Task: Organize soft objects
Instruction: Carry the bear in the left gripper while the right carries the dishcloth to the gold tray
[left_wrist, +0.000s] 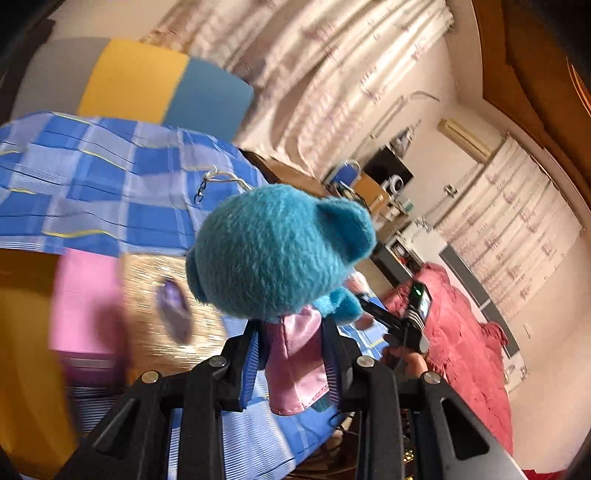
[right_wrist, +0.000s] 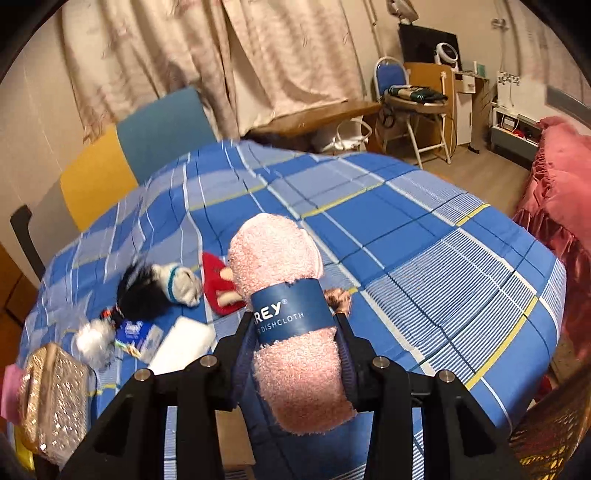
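Right side of the blue plaid bed cover (right_wrist: 424, 236) lies wide and bare, running to its edge by the red bedspread (right_wrist: 561, 206); the clutter sits left: black-and-white plush (right_wrist: 159, 286), red plush (right_wrist: 218, 284), white pack (right_wrist: 184, 343), glittery pouch (right_wrist: 51, 395). Right gripper (right_wrist: 295, 332) has its jaws clamped on the pink dishcloth roll (right_wrist: 291, 325), which hides a brown item behind; left gripper (left_wrist: 291, 354) pinches the teal plush toy (left_wrist: 273, 251) by its pink scarf, held aloft; its surroundings are blurred.
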